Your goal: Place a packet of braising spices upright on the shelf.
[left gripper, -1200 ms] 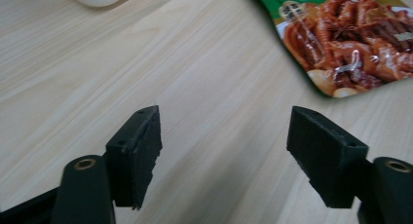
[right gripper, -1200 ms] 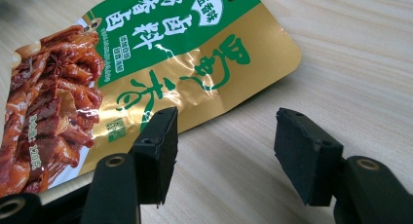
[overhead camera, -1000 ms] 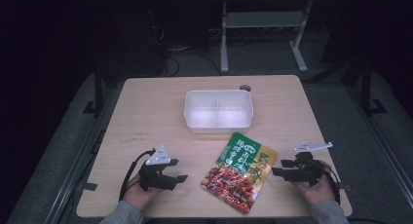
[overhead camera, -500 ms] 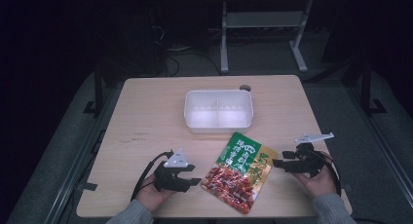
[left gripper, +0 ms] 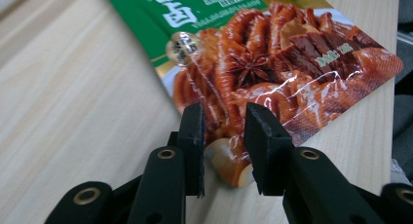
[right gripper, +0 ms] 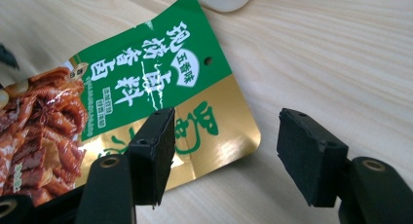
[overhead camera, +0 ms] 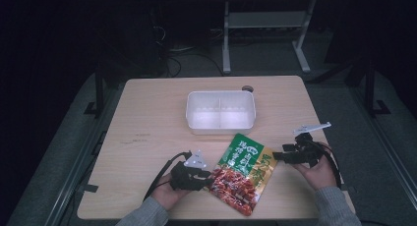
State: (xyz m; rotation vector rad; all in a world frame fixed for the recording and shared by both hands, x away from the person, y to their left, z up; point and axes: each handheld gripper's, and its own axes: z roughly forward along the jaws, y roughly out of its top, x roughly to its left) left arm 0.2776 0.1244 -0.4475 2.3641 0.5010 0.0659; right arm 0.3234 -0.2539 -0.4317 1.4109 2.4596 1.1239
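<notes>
A: Pouch [overhead camera: 242, 173] flat, near edge of bench [overhead camera: 147, 118]. My left gripper [left gripper: 223, 136] jaws slightly spread at its corner.

B: Right gripper [right gripper: 226, 156] wide. Risk: glossy film slips, pouch slides.

One food pouch [overhead camera: 242, 173], one white container [overhead camera: 221, 111], two grippers, one table [overhead camera: 147, 118].

Left tongs [overhead camera: 209, 178] low, jaws narrowly parted, pointing right — sleeved forearm behind. Right tongs [overhead camera: 276, 156] jaws wide apart, pointing left, held in right hand [overhead camera: 314, 171] — seemingly just above the counter.
</notes>
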